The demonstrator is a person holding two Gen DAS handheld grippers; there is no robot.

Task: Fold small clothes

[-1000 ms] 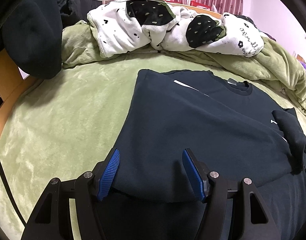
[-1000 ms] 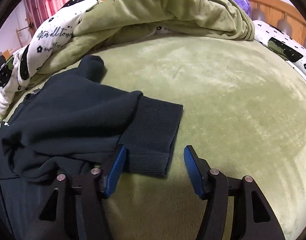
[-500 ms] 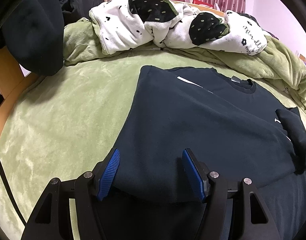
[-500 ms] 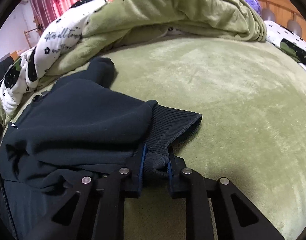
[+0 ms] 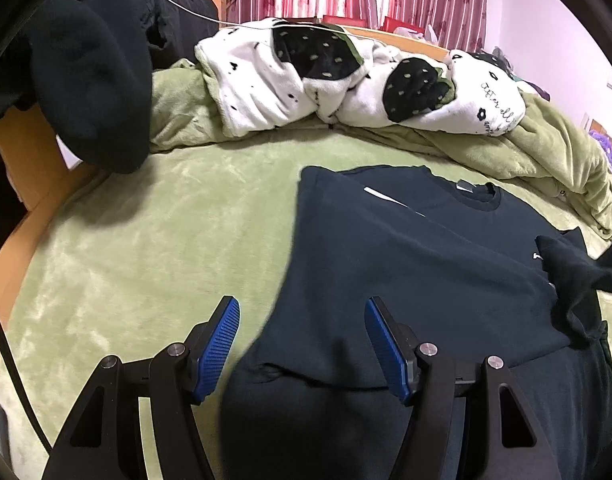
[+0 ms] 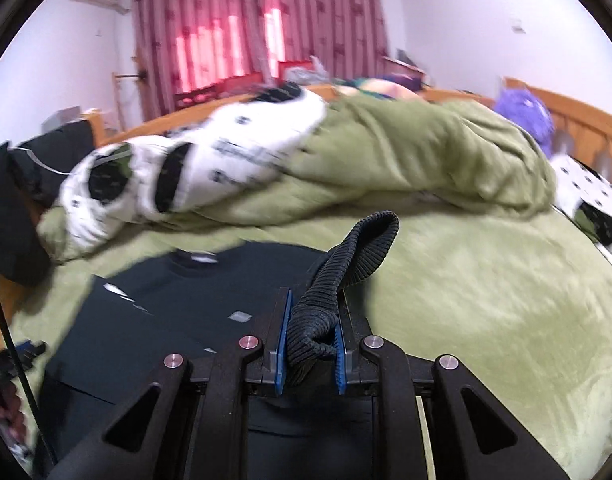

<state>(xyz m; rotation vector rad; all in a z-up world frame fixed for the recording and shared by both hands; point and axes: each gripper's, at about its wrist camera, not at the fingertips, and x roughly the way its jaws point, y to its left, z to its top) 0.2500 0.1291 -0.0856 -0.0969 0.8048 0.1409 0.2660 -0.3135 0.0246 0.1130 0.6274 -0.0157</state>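
Since the earlier frame the right gripper has lifted the ribbed cuff, fingers clamped on it, above the sweatshirt spread on the bed. Soft, limp knit; hold hems. Left gripper half-open, empty.

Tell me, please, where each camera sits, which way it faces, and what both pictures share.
Left wrist: on the left gripper, looking down along its open blue fingers across the navy sweatshirt on the green bed cover.
Right wrist: on the right gripper, facing the curtains; its fingers pinch the ribbed cuff.
Shared: sweatshirt, bed cover, white spotted blanket, curtains.
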